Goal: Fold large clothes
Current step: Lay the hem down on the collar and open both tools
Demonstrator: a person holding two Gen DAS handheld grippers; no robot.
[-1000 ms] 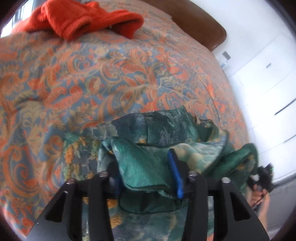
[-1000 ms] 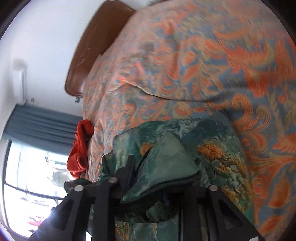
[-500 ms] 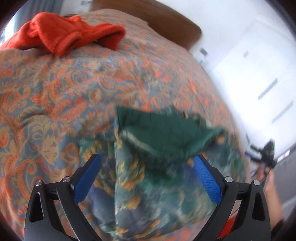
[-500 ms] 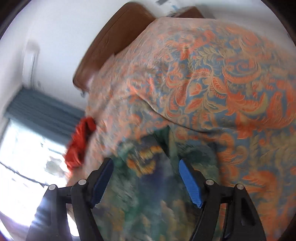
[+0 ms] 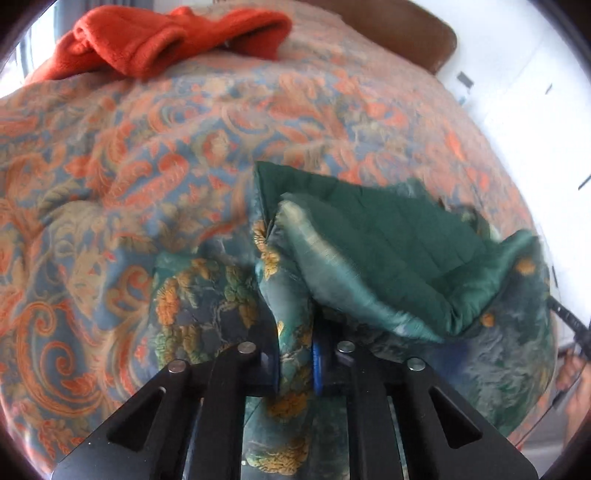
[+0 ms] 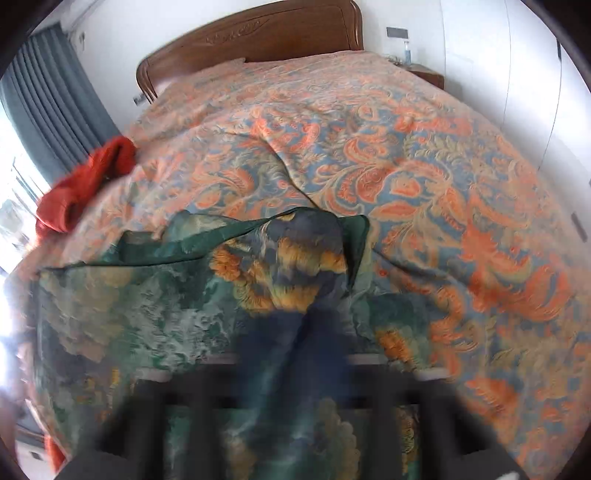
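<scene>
A green quilted garment (image 5: 388, 258) with a floral outer side lies bunched near the front of the bed; it also shows in the right wrist view (image 6: 280, 266). My left gripper (image 5: 297, 365) is shut on a fold of its floral edge, with the plain green lining flopped over to the right. My right gripper (image 6: 306, 354) is blurred by motion; a fold of the same garment runs down between its fingers, and it looks shut on it.
The bed carries an orange and blue paisley cover (image 6: 424, 166). A red-orange sweater (image 5: 166, 37) lies bunched at the far left (image 6: 85, 184). A wooden headboard (image 6: 258, 33), grey curtains (image 6: 48, 103) and white wardrobe doors (image 6: 517, 74) surround the bed.
Half a second ago both grippers stood open above the garment. Now both have closed on folds of it. One second ago they also held cloth, so they let go and took new holds.
</scene>
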